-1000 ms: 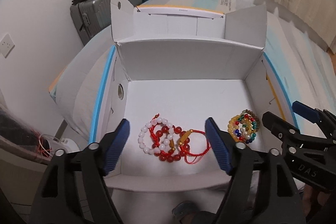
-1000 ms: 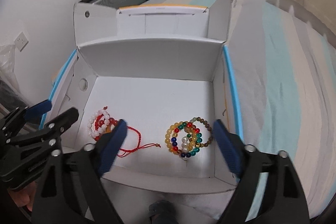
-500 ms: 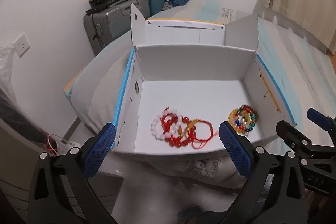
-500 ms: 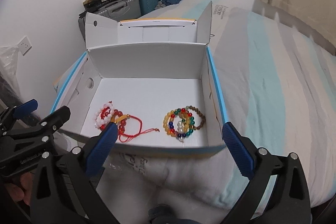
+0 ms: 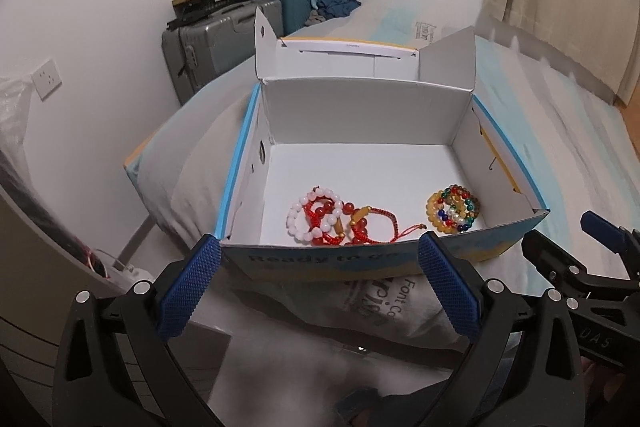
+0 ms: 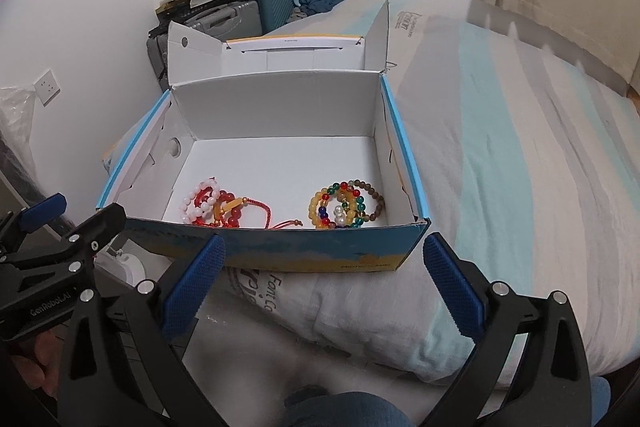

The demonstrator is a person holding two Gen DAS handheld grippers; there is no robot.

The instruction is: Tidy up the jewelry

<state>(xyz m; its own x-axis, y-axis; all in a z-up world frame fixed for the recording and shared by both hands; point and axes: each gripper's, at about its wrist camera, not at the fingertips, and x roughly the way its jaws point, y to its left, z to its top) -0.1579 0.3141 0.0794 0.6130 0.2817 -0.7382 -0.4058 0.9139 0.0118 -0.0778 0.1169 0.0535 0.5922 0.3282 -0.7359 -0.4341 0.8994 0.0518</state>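
Both the left gripper (image 5: 320, 283) and the right gripper (image 6: 326, 283) hang wide apart and empty, near the box (image 6: 280, 251) on the bed (image 6: 520, 167). Inside, red-and-white bracelets (image 5: 332, 217) lie left, multicolored beaded bracelets (image 5: 454, 209) right, well apart.

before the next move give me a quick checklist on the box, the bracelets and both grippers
1. Left gripper open, holding nothing: ok.
2. Right gripper open, holding nothing: ok.
3. Cardboard box lid folded back, inside reachable: ok.
4. Red and white bracelets grouped at box's left: ok.
5. Multicoloured bead bracelets grouped at right, apart from the red pile: ok.
6. Box steady on the pillow: cannot tell.
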